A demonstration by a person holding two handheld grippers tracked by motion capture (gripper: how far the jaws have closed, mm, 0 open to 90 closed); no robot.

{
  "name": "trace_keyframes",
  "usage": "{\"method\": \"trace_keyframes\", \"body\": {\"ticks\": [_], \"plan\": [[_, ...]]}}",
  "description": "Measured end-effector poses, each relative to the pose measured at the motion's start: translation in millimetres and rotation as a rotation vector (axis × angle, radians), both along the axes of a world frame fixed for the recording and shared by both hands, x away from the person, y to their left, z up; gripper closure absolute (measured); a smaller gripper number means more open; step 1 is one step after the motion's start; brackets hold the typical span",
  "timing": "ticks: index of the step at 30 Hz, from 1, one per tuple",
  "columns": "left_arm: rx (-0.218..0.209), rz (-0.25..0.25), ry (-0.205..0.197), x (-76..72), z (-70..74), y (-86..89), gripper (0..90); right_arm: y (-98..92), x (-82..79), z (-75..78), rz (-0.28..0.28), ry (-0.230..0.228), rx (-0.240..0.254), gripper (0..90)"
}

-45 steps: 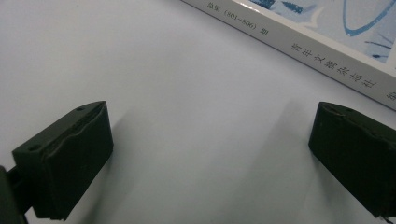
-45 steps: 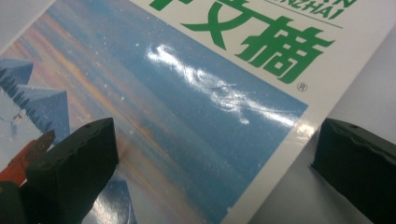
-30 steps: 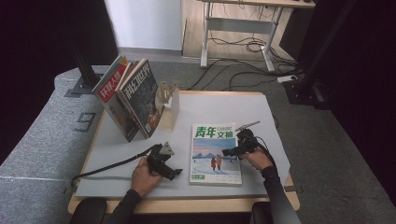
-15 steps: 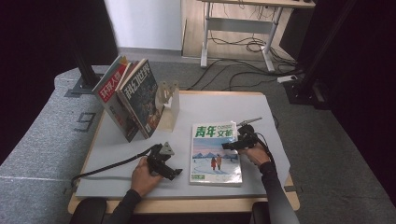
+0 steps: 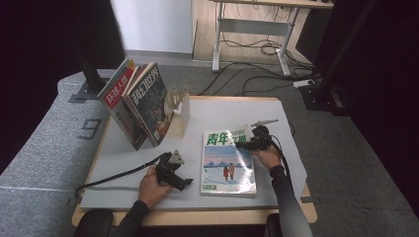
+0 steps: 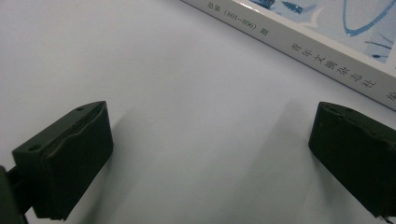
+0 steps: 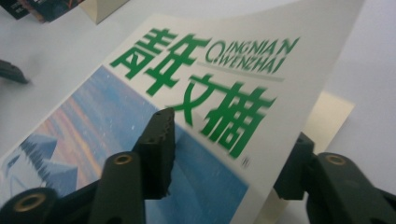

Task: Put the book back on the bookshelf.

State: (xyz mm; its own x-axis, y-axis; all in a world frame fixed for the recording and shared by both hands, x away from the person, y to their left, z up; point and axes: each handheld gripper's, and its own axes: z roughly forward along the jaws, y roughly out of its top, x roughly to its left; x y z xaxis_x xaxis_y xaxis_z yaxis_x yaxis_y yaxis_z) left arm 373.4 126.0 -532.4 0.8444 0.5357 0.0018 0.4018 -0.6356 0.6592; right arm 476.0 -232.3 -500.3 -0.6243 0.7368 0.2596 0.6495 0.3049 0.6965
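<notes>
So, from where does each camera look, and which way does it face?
High view: above the person's side, facing forward and down on the table; forearms, left gripper, right gripper.
Left gripper view: low, along open jaws toward the magazine.
Right gripper view: along jaws straddling its lifted cover edge.
All share the magazine.

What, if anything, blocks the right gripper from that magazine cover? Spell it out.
Nothing visible does. The right gripper already straddles the lifted edge of the magazine cover, one jaw above it and one below. Its jaws have just been closing, with only the cover between them, though a gap remains above the page.
</notes>
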Motion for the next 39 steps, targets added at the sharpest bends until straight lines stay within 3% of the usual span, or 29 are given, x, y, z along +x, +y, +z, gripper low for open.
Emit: {"method": "trace_keyframes", "body": {"ticks": [7,15,21,39], "plan": [[0.002,-0.001,0.001,0.1,0.1,0.1,0.0,5.8,10.1,11.7,-0.023,-0.045,-0.042,58.6],[0.002,-0.001,0.002,0.1,0.2,0.0,0.0,7.2,19.2,17.0,-0.061,-0.056,-0.053,69.9],[0.003,0.000,0.004,0.3,0.3,0.0,0.0,7.1,12.8,23.6,-0.062,-0.080,-0.047,82.2],[-0.003,0.000,-0.003,-2.0,1.3,-0.1,3.4,21.3,-20.9,59.6,-0.017,-0.192,-0.040,83.8]]}}
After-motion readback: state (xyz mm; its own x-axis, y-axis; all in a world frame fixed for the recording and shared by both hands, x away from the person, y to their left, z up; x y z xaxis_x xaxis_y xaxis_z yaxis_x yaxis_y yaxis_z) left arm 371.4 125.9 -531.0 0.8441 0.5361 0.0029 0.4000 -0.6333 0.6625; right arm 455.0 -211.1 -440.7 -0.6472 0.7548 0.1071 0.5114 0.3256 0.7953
